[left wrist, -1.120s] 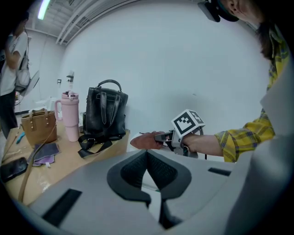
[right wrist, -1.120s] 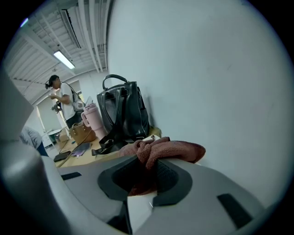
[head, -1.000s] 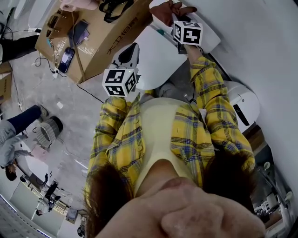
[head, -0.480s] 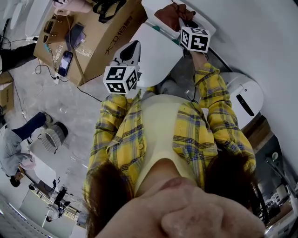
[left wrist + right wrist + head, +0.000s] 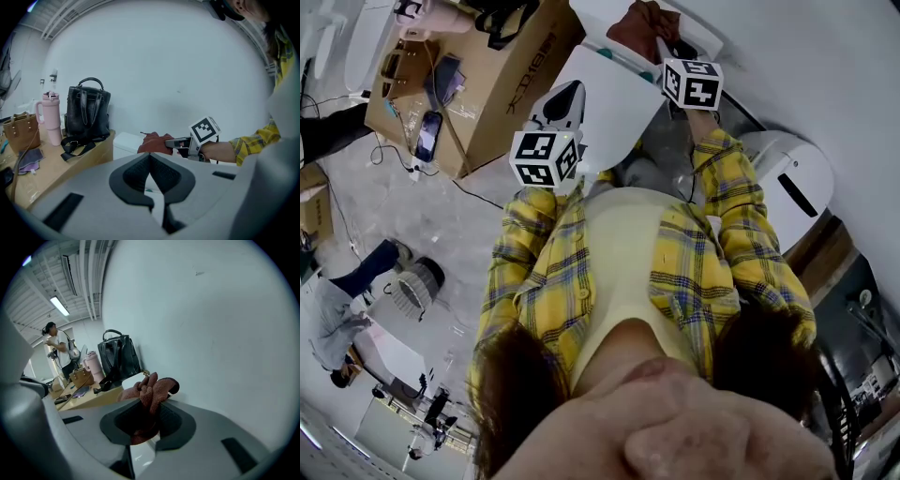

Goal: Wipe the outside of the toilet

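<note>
Since a second ago the right gripper (image 5: 150, 414) has slid a little to the right along the tank (image 5: 124, 143) at the far end of the toilet (image 5: 609, 108), carrying the red cloth (image 5: 155, 389) with it; the left gripper (image 5: 150, 159) has barely changed place. The right gripper's jaws pinch a bunched fold of the cloth, and the rest spills out ahead of them onto the tank top, close to the white wall. The left gripper's jaws are pressed together with nothing between them, hovering nearer, over the raised lid (image 5: 581, 70).

By my reading the wiping is at an early stage. The cloth is working the tank top, so the tank sides, the lid, the bowl's outer wall and the base probably still need doing. No view shows which surfaces are already clean.

As for containers, the tank has its cover on, so its inside is hidden. To the far left a cardboard box (image 5: 511, 61) serves as a table. On it stand a black handbag (image 5: 86, 112), closed with its contents out of sight, a pink tumbler (image 5: 51, 119) with its lid on, and a small brown bag (image 5: 21, 132). A phone (image 5: 427, 136) lies flat near the box's near edge.
</note>
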Demonstrator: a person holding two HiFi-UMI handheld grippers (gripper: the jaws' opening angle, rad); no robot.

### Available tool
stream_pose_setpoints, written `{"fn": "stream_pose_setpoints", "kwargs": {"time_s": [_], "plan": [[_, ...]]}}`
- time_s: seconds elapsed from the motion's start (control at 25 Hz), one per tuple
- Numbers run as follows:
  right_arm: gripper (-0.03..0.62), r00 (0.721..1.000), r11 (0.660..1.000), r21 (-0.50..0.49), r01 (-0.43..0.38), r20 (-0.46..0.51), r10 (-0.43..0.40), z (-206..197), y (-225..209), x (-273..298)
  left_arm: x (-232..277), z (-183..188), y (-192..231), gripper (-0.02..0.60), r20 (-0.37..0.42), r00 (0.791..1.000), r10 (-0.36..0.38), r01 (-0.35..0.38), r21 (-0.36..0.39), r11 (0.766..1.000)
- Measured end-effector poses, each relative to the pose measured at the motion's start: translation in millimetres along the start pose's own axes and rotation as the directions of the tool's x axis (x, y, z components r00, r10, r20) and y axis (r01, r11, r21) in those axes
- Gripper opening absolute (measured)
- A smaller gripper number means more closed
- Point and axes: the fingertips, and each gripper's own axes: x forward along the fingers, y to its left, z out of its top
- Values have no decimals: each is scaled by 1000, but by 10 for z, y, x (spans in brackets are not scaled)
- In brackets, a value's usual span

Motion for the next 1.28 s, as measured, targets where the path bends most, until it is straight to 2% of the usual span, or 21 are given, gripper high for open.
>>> {"fn": "stream_pose_setpoints", "kwargs": {"time_s": [0.4,0.8,1.04,1.28], "plan": [[83,1000,999,38,26,17,-26,-73,-87,-204,-70,-21,18,8,-2,1000,-15,15,2,1000],[77,997,998,-6,-59,47,59,77,296,-184,-76,-20,-15,8,1,999,-37,37,8,999],[75,998,999,-4,-54,46,54,153,344,4,-236,-21,127,8,16,1000,10,-10,-7,1000],[76,993,995,-44,-88,71,91,402,502,234,-413,-61,328,6,23,996,86,-85,-41,996]]}}
